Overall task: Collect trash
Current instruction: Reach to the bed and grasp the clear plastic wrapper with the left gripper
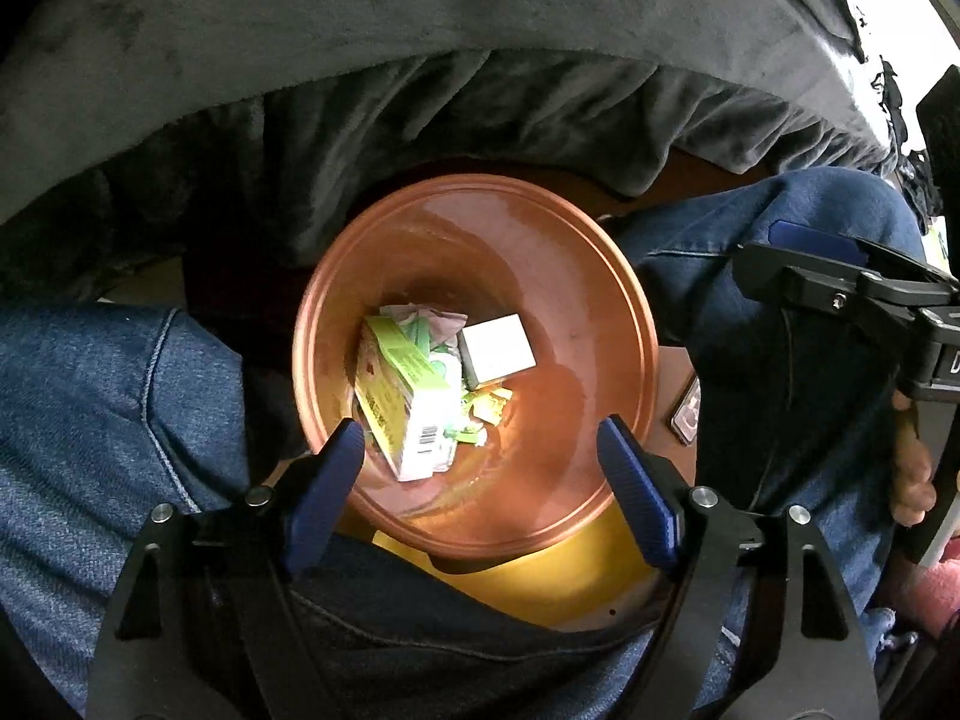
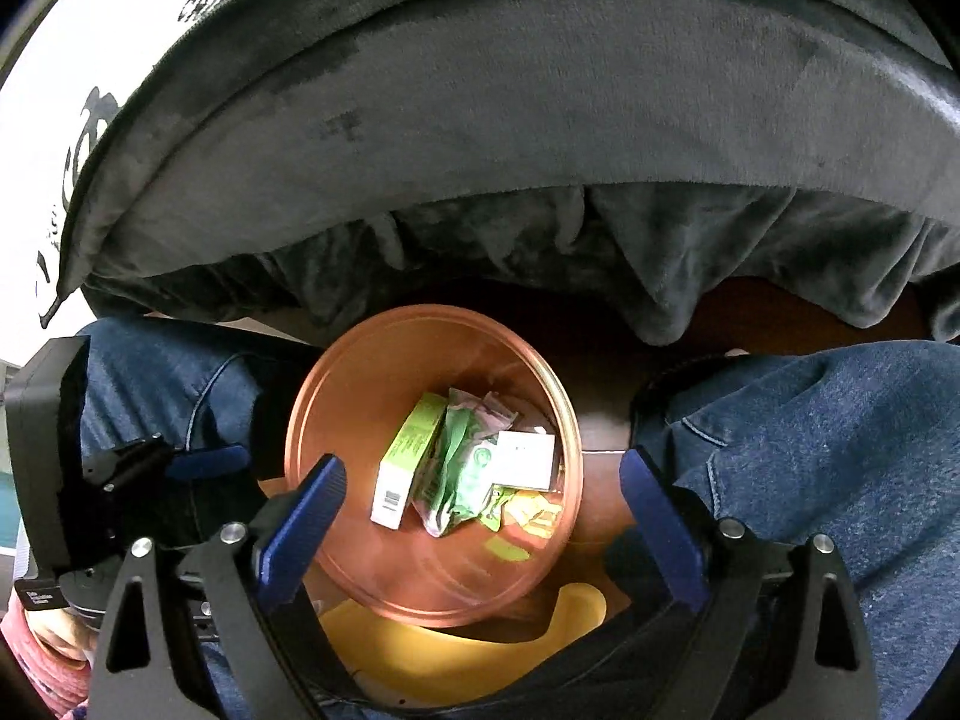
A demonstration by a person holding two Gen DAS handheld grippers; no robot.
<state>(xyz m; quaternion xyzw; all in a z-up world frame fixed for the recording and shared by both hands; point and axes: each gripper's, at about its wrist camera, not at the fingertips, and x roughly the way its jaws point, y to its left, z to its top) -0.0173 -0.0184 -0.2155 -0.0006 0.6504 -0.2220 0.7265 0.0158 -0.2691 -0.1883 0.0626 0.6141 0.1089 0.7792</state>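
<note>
Between two denim-clad knees [image 1: 120, 396], down on the floor: copper-coloured bin [image 1: 606, 312] holding trash.

Inside, at the bottom: green-and-white carton [image 1: 408, 402] with a barcode on its end, leaning against crumpled green wrappers [image 2: 462, 468]; small white box [image 1: 498, 348] just beside, touching the pile; yellow-green scraps [image 2: 528, 510] lower down. Round rim, glossy inner wall, yellow plastic piece [image 2: 450, 654] against the near edge. Grey blanket [image 2: 540, 120] hanging off the bed beyond. Left gripper [image 1: 480, 468] poised over the bin mouth, pointed downward, blue fingers [image 1: 330, 480] spread wide and holding nothing. Right gripper [image 2: 480, 516] likewise above the bin, fingers [image 2: 660, 528] wide apart, nothing between them.
</note>
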